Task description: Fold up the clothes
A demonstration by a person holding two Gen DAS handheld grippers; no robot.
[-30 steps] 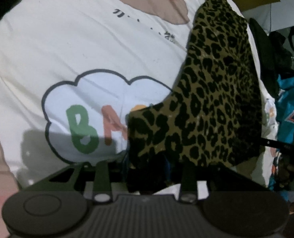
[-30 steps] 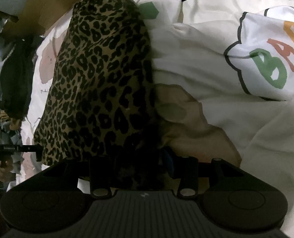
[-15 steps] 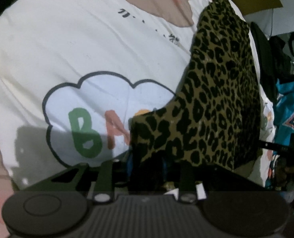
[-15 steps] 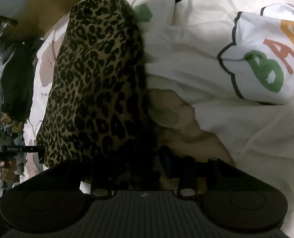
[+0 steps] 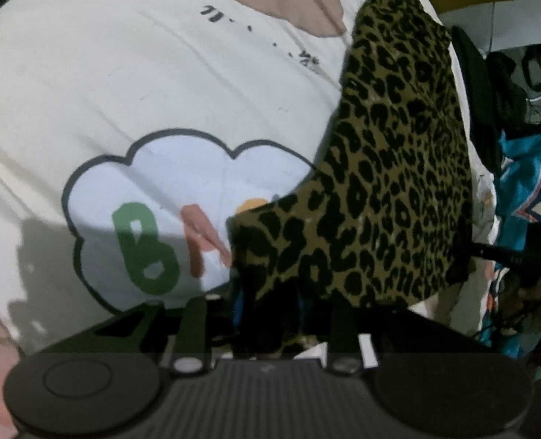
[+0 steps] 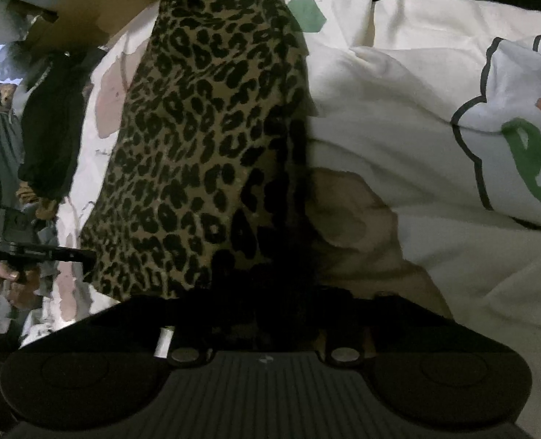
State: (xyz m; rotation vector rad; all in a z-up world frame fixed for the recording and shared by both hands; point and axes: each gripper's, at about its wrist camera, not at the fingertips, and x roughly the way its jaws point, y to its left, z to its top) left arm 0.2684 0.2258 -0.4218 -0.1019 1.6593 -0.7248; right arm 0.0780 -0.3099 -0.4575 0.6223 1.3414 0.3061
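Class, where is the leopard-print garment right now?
The leopard-print garment hangs between both grippers, right of the cloud print in the left wrist view, above the white bedding.

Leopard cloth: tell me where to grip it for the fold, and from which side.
Grip the leopard cloth at the two corners of its near edge, one in the left gripper, one in the right gripper, coming in from the near side. That edge is lifted off the white bedsheet while the far end trails on it, so the cloth hangs flat between them.

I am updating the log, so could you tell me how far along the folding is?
Early. Nothing looks folded yet. In hand: both tools, left and right, grip the leopard-print garment, held up over the white printed bedding. Left: laying it flat and folding; dark clothes wait beyond.
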